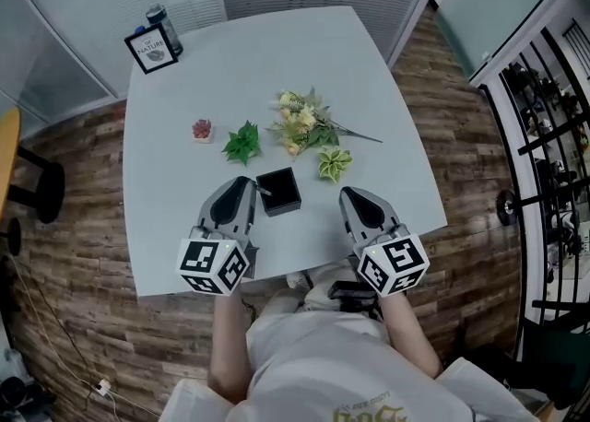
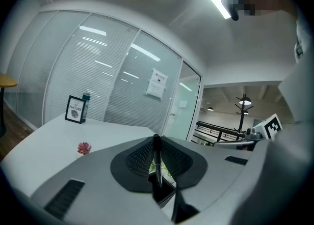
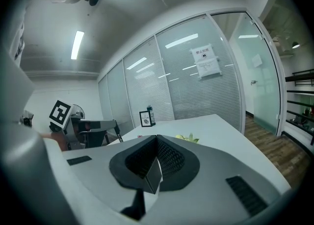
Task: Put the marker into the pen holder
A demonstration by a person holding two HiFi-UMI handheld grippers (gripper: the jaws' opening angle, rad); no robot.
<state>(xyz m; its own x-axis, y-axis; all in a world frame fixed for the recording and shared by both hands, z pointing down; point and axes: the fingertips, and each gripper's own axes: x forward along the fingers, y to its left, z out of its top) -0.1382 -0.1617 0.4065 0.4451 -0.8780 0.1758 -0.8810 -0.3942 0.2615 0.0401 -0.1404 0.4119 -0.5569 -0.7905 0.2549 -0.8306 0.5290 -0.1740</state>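
My left gripper (image 1: 236, 199) is shut on a black marker (image 2: 157, 157), which stands upright between its jaws. In the head view the marker (image 1: 264, 192) pokes out toward the left rim of the black square pen holder (image 1: 279, 192) on the white table (image 1: 175, 217). Part of the holder (image 2: 164, 193) shows just below the jaws in the left gripper view. My right gripper (image 1: 362, 208) hovers right of the holder, shut with nothing in it (image 3: 156, 157). From the right gripper view I see the left gripper (image 3: 86, 126) and the marker's end (image 3: 118, 136).
Behind the holder lie a flower bouquet (image 1: 302, 123), a green leafy sprig (image 1: 242, 142), a yellow-green plant (image 1: 334, 163) and a small pink potted plant (image 1: 202, 129). A framed card (image 1: 151, 49) and a bottle (image 1: 165, 28) stand at the far left corner. The table's near edge runs under both grippers.
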